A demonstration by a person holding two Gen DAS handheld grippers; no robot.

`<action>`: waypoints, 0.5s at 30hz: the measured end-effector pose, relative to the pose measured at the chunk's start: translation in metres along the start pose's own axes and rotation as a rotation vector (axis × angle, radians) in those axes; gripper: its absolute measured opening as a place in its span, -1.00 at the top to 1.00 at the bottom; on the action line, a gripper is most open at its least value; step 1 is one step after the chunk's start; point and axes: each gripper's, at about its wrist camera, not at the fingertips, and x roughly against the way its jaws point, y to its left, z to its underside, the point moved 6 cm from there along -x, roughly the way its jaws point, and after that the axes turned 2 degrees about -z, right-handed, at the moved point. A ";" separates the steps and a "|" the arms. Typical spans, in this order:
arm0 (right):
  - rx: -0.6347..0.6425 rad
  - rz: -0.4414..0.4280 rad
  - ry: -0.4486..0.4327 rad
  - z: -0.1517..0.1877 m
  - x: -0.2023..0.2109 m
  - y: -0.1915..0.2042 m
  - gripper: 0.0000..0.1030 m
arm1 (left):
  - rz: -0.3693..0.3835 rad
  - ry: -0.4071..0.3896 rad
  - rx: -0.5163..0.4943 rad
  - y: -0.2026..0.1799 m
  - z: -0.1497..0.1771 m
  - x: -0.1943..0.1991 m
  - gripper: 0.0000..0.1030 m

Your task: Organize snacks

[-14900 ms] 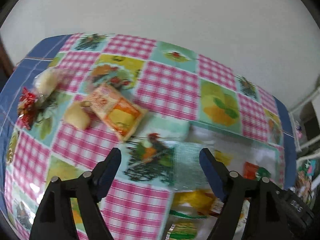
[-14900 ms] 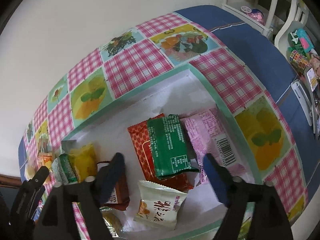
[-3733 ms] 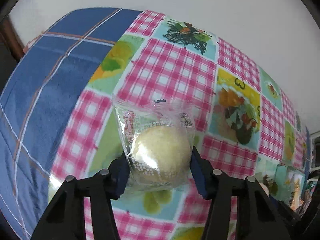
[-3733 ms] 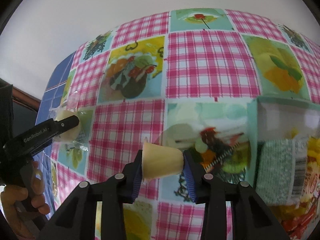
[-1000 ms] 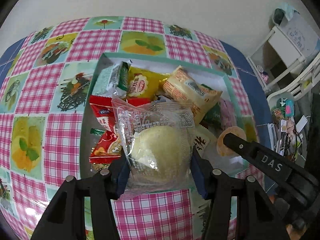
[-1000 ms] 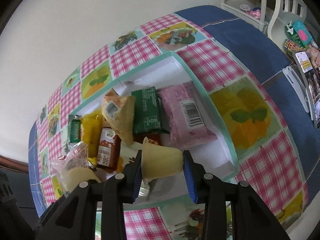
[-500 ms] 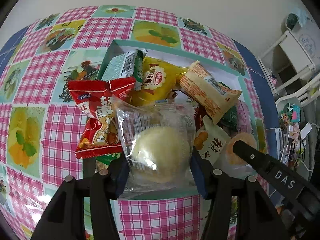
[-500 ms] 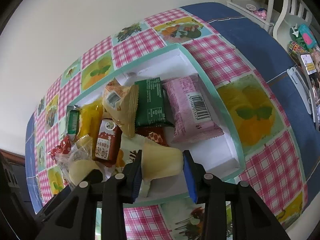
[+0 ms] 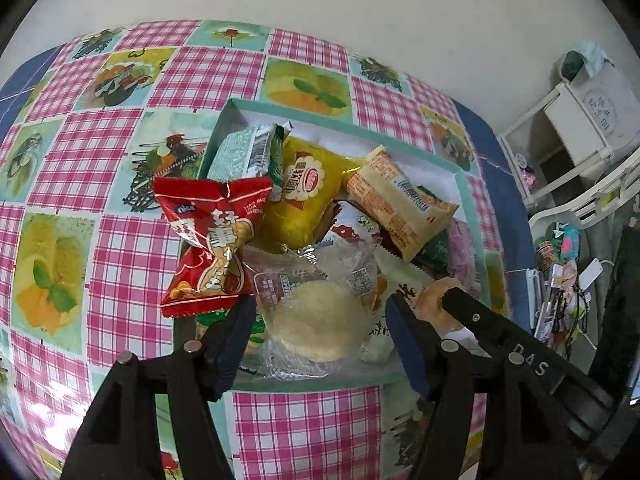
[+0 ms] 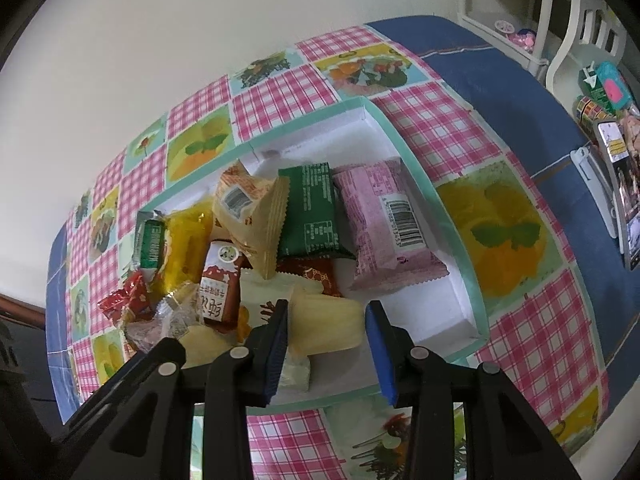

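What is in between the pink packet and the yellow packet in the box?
In the right wrist view, between the pink packet and the yellow packet lie a dark green packet and, beside it, a tan wafer packet leaning over the pile.

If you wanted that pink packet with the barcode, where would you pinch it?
Across its narrow width, near the middle, coming from above. The pink barcode-printed snack packet lies flat in the white teal-rimmed box, long sides exposed, bare floor on its right.

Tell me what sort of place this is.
Probably a home room: a table under a pink-checked fruit-print tablecloth, a teal-rimmed white box full of packaged snacks, and white furniture with cluttered oddments beside it.
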 end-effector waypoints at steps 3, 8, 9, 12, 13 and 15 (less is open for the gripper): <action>0.015 -0.005 -0.029 -0.003 0.006 0.004 0.18 | -0.014 -0.021 0.005 0.004 -0.002 0.009 -0.34; 0.046 0.000 -0.043 -0.003 0.008 0.014 0.16 | -0.055 -0.076 0.015 0.013 -0.010 0.026 -0.36; 0.054 -0.001 -0.043 -0.003 0.008 0.016 0.15 | -0.080 -0.092 0.015 0.017 -0.012 0.029 -0.40; 0.074 0.000 -0.046 -0.002 0.008 0.021 0.15 | -0.187 -0.146 0.005 0.032 -0.019 0.040 -0.46; 0.084 -0.003 -0.047 -0.001 0.008 0.024 0.15 | -0.228 -0.161 0.010 0.041 -0.022 0.043 -0.46; 0.103 -0.008 -0.045 0.000 0.007 0.031 0.14 | -0.282 -0.170 0.019 0.053 -0.026 0.045 -0.48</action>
